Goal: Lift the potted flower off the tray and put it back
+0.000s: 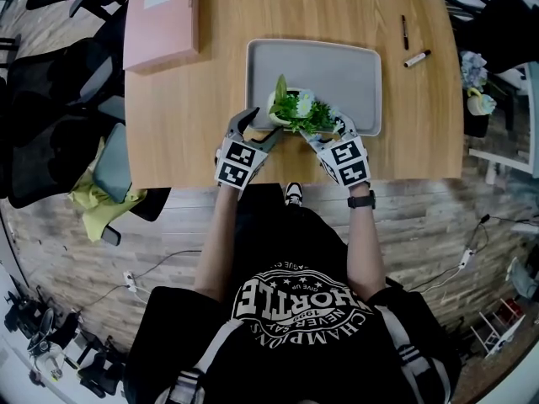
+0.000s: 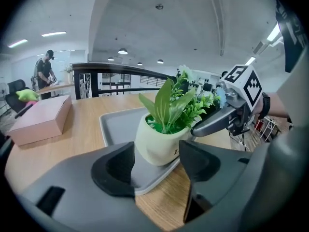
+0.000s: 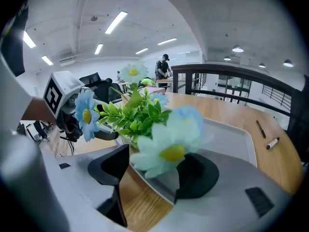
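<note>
A pale green pot (image 1: 279, 108) of green leaves and pale blue daisies (image 1: 307, 112) stands on the near edge of the grey tray (image 1: 337, 66). My left gripper (image 1: 257, 127) is at the pot's left and my right gripper (image 1: 324, 135) at its right, both low over the table edge. In the left gripper view the pot (image 2: 154, 146) sits just past my open left gripper (image 2: 157, 170), and I see no pad pressing on it. In the right gripper view a daisy (image 3: 169, 139) fills the gap of my open right gripper (image 3: 154, 170) and hides the pot.
A pink box (image 1: 164, 19) lies at the table's far left. A black pen (image 1: 404, 32) and a white marker (image 1: 417, 58) lie right of the tray. Office chairs (image 1: 59, 91) stand left of the table. A person (image 2: 44, 71) stands far off.
</note>
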Available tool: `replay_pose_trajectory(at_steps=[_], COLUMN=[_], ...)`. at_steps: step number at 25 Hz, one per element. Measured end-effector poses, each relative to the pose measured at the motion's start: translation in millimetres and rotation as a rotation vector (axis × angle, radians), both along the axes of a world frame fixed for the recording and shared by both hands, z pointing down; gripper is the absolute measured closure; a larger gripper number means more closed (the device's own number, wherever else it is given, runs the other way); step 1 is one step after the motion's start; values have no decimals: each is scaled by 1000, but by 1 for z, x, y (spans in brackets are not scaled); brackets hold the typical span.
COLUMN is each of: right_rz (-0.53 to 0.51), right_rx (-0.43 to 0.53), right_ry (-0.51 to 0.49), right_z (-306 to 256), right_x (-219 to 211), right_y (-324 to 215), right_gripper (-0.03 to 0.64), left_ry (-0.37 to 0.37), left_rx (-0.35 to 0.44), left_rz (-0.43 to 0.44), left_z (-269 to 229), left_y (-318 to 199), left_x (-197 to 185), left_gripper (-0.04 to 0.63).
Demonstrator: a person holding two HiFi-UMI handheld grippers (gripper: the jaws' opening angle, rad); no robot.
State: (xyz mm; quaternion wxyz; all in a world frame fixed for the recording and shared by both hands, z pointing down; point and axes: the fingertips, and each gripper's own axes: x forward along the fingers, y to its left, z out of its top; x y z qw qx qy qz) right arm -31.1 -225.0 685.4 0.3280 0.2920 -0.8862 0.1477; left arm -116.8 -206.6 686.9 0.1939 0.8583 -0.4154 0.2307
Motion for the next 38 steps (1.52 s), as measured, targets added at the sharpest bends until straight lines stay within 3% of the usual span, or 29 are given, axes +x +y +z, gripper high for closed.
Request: replay_pose_trajectory(at_steps=[17, 26, 38], right_rz=[128, 164, 150], right_rx=[68, 125, 196], right_ry=[-16, -83, -171], right_z=[-56, -98, -144], right_x=[40, 60, 88], right_y=[18, 44, 109], right_gripper=[386, 443, 518], left_ry=[74, 90, 75], left_rx=[102, 191, 286], left_rz=[-63, -59, -74], left_z=[-60, -107, -150], left_y=[20, 41, 110], left_x=[-8, 18, 55], left_gripper=[379, 434, 500])
